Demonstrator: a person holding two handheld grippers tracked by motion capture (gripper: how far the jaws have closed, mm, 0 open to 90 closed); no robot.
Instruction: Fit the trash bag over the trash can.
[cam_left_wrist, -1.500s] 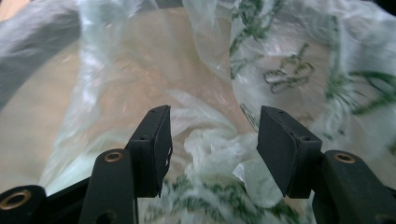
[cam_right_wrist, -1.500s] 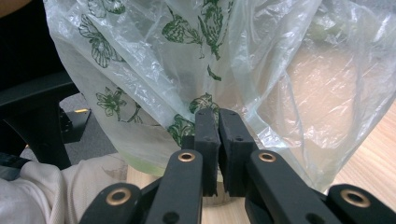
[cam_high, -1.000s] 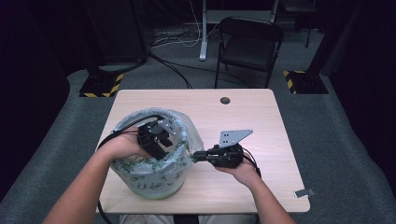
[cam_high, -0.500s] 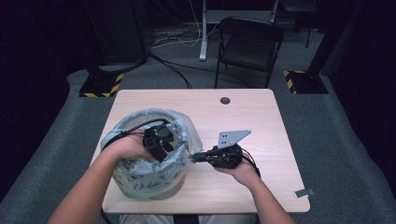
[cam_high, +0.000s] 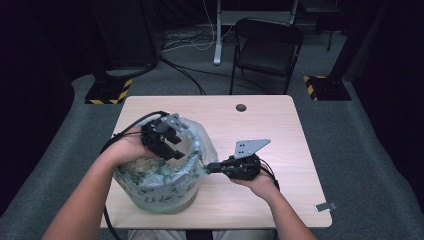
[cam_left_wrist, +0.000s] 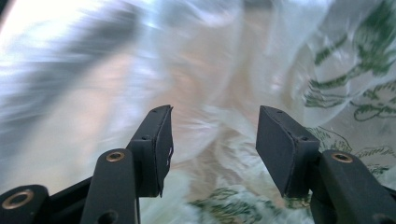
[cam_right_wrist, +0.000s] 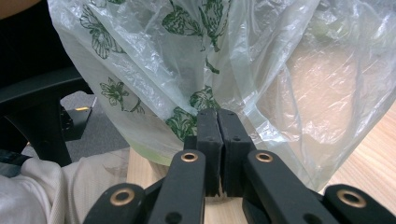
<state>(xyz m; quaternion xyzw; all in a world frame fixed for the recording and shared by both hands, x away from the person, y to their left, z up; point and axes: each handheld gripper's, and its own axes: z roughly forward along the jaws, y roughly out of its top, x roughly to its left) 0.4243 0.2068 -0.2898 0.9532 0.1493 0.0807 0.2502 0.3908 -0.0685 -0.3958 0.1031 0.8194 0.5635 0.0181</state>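
Clear plastic bag w/ green print (cam_high: 165, 175) lines a round bin at table's (cam_high: 280, 125) near-left, mouth up. R gripper (cam_high: 209, 167) lies level, pointing to 9 o'clock, jaws pinched shut on the bag film at the rim's 3 o'clock side; right gripper view shows the film (cam_right_wrist: 205, 100) nipped between the pads. L gripper (cam_high: 176, 145) is over the bag mouth at about 12 o'clock, tipped down into the opening, jaws just opened further, half-wide, nothing between them; bag film (cam_left_wrist: 219, 88) straight ahead. L hand nearer the open mouth, wrist cocked over rim. Judgement: L needs the far rim film next.
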